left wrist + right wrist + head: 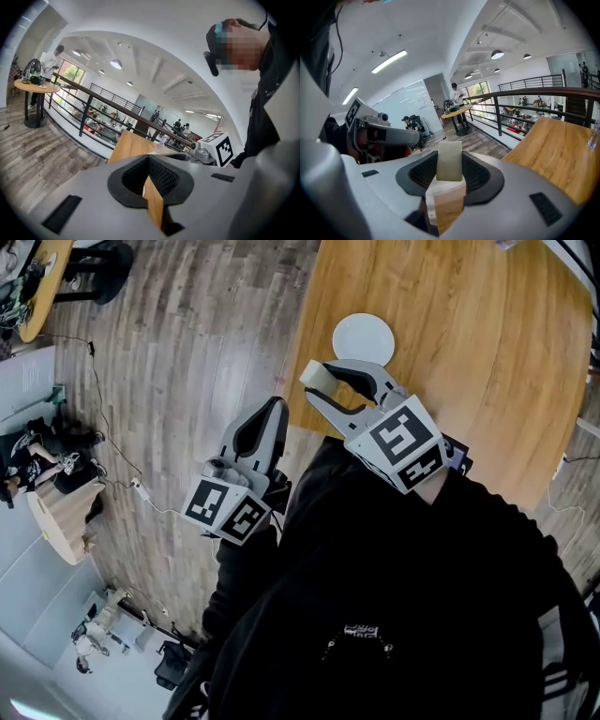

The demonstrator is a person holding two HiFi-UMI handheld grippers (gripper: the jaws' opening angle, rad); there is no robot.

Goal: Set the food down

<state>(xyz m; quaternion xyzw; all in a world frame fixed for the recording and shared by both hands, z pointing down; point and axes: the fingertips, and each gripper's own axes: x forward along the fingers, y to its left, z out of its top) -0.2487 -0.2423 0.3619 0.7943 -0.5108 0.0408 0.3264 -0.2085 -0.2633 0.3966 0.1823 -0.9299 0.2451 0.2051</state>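
My right gripper [330, 382] is shut on the food, a pale cream block [315, 377], and holds it over the near left edge of the wooden table [469, 362]. A white plate [363, 338] lies on the table just beyond the block. In the right gripper view the block [449, 161] stands upright between the dark pads [476, 174]. My left gripper [272, 411] hangs to the left, over the floor beside the table. Its jaws are shut, with nothing between them [149, 185].
Wood plank floor [187, 352] lies to the left of the table. A clear bottle [594, 136] stands at the table's far side. A black railing [525, 96] runs behind the table. A person stands at a round table [35, 86] in the distance.
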